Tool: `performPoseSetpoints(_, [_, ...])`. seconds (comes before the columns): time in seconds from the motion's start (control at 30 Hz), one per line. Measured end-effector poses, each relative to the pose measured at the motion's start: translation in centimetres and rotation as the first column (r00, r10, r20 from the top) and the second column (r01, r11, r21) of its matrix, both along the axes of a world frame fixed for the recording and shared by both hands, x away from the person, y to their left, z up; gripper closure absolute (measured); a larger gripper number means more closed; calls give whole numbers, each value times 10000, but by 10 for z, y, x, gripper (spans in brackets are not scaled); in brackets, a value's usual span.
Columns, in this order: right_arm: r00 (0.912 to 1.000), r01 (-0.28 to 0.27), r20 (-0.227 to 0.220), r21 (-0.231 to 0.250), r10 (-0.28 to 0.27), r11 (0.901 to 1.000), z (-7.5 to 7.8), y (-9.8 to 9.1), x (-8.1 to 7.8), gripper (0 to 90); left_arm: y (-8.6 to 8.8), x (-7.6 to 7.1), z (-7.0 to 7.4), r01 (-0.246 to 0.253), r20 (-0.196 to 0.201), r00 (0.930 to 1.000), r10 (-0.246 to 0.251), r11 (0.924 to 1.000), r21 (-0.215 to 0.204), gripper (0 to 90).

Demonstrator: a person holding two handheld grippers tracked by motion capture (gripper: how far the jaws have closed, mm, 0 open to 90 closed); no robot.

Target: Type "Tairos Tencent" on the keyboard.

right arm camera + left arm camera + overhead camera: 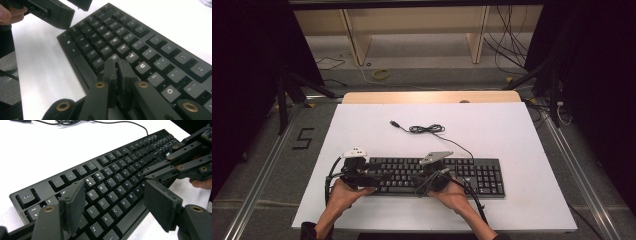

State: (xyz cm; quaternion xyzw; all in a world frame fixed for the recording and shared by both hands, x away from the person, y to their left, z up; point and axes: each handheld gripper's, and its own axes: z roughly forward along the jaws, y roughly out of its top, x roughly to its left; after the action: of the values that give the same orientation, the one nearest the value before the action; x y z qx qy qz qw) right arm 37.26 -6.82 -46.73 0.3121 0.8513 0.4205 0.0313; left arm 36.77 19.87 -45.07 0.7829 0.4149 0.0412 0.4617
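White board covers the table, and near its front edge lies a black keyboard. Over its left keys the left gripper hangs with jaws spread wide, holding nothing. Mid-keyboard, the right gripper is pinched closed and empty, tips at the H key. Behind, the keyboard's cable lies coiled.

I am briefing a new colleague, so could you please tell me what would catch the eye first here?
A black full-size keyboard lies near the front edge of the white table top, its thin black cable coiled behind it. The right gripper, jaws shut, points at the middle letter keys, while the left gripper stands open over the keyboard's left end.
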Motion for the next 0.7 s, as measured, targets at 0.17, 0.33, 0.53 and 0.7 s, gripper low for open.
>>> performPoseSetpoints(0.17, [10000, -74, 43, -258, 75, 9996, -3, 3, 0, 885, 0, -2, 0, 61, 111, 9999, -60, 10000, -68, 330])
performPoseSetpoints(0.33, [10000, -65, -4, -500, 64, 9987, -8, 5, 2, 893, 1, -3, -1, 48, 124, 9999, -47, 10000, -75, 328])
performPoseSetpoints(0.53, [10000, -93, 25, -568, 95, 9983, -11, 7, 3, 892, 3, -6, -1, 55, 166, 9998, -52, 9998, -181, 322])
performPoseSetpoints(0.7, [10000, -95, 16, -569, 96, 9983, -12, 7, 3, 892, 3, -6, -2, 68, 151, 9999, -65, 9998, -202, 320])
